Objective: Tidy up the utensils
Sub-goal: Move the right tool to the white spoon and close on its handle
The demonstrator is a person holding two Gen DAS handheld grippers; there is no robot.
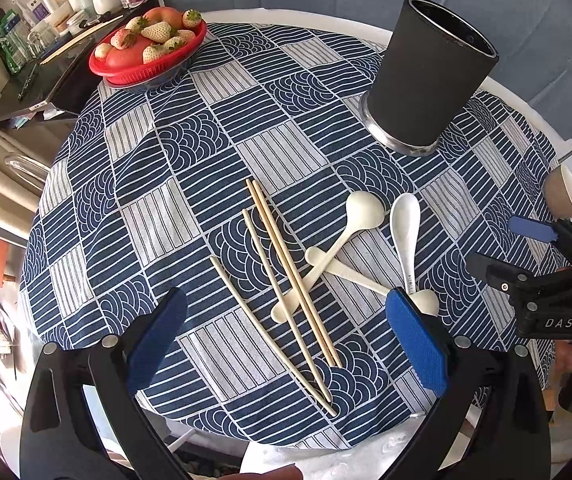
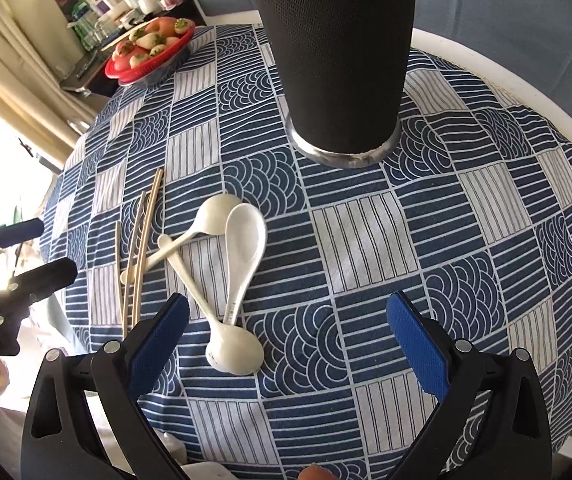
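Note:
Several wooden chopsticks lie side by side on the blue patterned tablecloth, directly under my open left gripper. Beside them lie three white spoons: a cream one crossing a second cream one, and a ceramic one. A tall black utensil holder stands upright at the far right. My right gripper is open, empty, above the cloth just right of the spoons; the nearest spoon bowl sits by its left finger. The holder stands straight ahead. The chopsticks lie to the left.
A red basket of strawberries and apples sits at the table's far left edge. A small beige bowl is at the right edge. A side shelf with bottles stands beyond the table. The white table rim curves behind the holder.

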